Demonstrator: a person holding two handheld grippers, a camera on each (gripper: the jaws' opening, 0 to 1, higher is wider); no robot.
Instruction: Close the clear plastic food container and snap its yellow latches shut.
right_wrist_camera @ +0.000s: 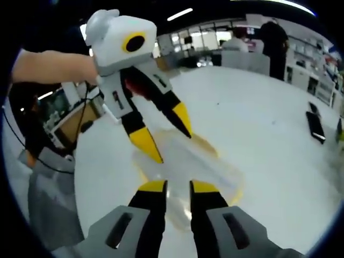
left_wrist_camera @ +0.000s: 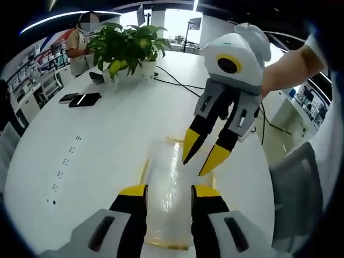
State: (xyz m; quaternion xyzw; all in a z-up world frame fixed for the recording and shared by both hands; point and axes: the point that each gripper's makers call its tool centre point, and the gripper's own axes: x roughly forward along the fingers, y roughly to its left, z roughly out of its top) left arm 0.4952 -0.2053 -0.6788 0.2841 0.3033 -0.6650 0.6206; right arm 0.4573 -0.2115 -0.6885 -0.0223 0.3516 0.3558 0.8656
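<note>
The clear plastic food container (left_wrist_camera: pixel 167 177) lies on the white table (left_wrist_camera: pixel 107 140), with thin yellow latch edges (left_wrist_camera: pixel 143 171) along its sides. My left gripper (left_wrist_camera: pixel 170 192) hovers over its near end, jaws open, the lid showing through the gap. My right gripper (left_wrist_camera: pixel 203 157) comes in from the right with open yellow tips pointing down at the container's far right part. In the right gripper view the container (right_wrist_camera: pixel 188 164) lies ahead, the right gripper (right_wrist_camera: pixel 178 187) stands open over its near edge, and the left gripper (right_wrist_camera: pixel 165 134) reaches down onto it from the upper left.
A potted plant (left_wrist_camera: pixel 126 45) stands at the far side of the table, with dark phones (left_wrist_camera: pixel 85 99) to its left and a black cable (left_wrist_camera: pixel 177 83) running past it. A person (left_wrist_camera: pixel 80 45) sits behind the plant. A grey chair (left_wrist_camera: pixel 298 199) stands at the table's right edge.
</note>
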